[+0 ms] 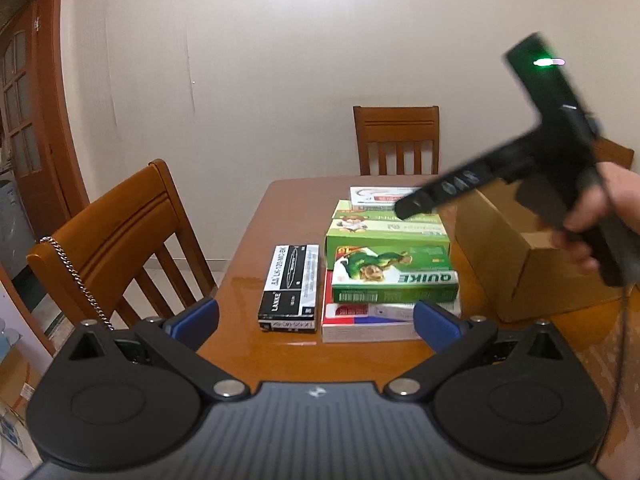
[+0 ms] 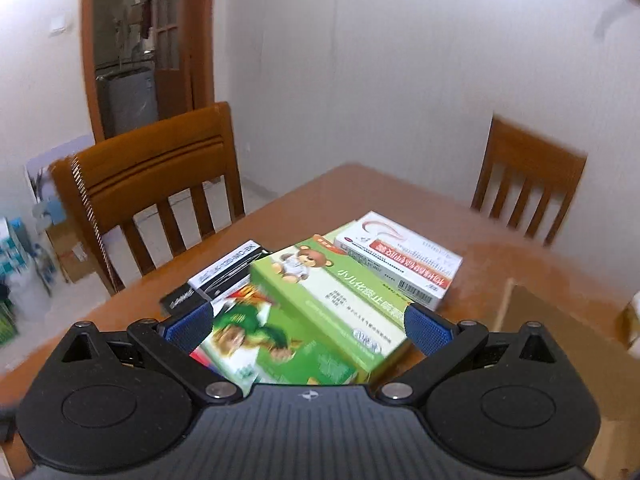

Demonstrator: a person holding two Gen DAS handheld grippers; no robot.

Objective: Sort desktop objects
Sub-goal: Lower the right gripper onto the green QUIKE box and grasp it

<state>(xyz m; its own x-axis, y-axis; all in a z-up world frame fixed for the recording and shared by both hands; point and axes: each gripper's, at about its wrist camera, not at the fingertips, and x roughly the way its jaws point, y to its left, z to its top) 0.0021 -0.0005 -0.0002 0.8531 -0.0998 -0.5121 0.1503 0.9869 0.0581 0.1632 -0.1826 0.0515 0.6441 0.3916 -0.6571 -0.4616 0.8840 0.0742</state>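
While both tools hang in the air with nothing between their pads, the sorting looks not yet begun. The left gripper (image 1: pixel 316 322) is spread wide and tilts down toward the near edge of the wooden table (image 1: pixel 248 276), well short of the boxes. The right gripper (image 2: pixel 308 326) is equally spread and empty, hovering over the pile; from the left camera it shows as a blurred black tool gripped by a hand (image 1: pixel 600 216).

Directly beneath it lies a light green box with a teddy bear (image 2: pixel 332 300), overlapping a darker green box (image 1: pixel 394 274) that rests on a red and white box (image 1: pixel 368 322). A white box with a red stripe (image 2: pixel 404 260) sits at the far end of the pile, and a black and white box (image 1: pixel 290 286) lies flat just beside the pile.

An open cardboard box (image 1: pixel 532 248) stands near the pile, probably the destination. The top light green box seems the easiest first pick, since nothing rests on it.
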